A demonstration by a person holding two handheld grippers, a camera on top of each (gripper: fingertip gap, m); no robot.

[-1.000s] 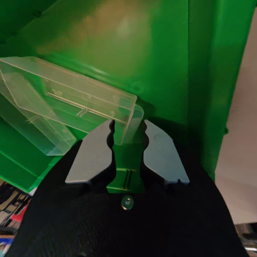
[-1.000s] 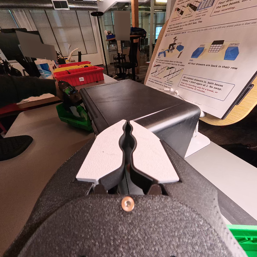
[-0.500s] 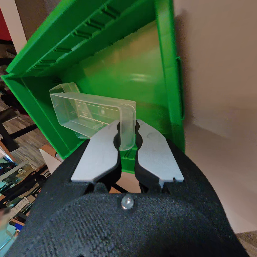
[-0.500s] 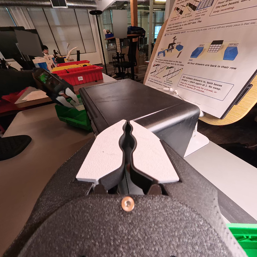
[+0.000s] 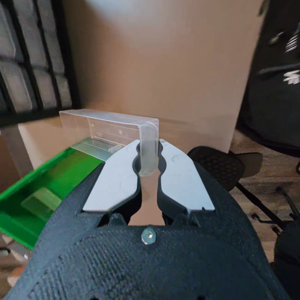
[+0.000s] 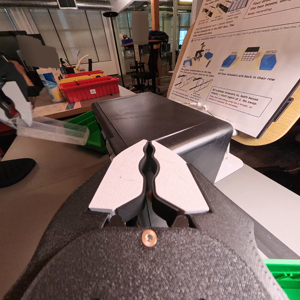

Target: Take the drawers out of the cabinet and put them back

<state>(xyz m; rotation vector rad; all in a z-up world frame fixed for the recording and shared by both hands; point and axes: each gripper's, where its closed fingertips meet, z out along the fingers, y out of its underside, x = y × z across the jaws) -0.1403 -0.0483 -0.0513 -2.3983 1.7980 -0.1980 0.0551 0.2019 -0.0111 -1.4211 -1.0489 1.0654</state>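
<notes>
Drawer: a clear plastic drawer [image 5: 107,129] hangs in the air above the tabletop [image 6: 40,178], carried by its ribbed front pull, its body reaching away from the left gripper [image 5: 148,155] over the edge of a green bin [image 5: 53,175].
Left fingers: closed onto the narrow pull alone, with a gap remaining lower down between them; nothing supports the drawer's long body.
Right fingers: the right gripper [image 6: 149,146] has its tips pressed together and empty, lying at the near top edge of the black cabinet [image 6: 154,116]; whether it presses down on it I cannot tell.
Risk, grip: held only by the pull, the drawer could pivot or slip out if swung quickly.
Risk, insertion: a tilted drawer would likely catch on the slot edges and jam or stick out.
Risk, cabinet: a hard push might shift the cabinet unless the right gripper steadies it.
Left wrist view only: the hold on the pull, a second clear drawer [image 5: 40,203] lying in the green bin, blurred cabinet fronts at left.
Right wrist view only: the cabinet's top, the carried drawer seen from the side just beside the cabinet, an instruction board [image 6: 243,65], red bins [image 6: 89,87] behind.
</notes>
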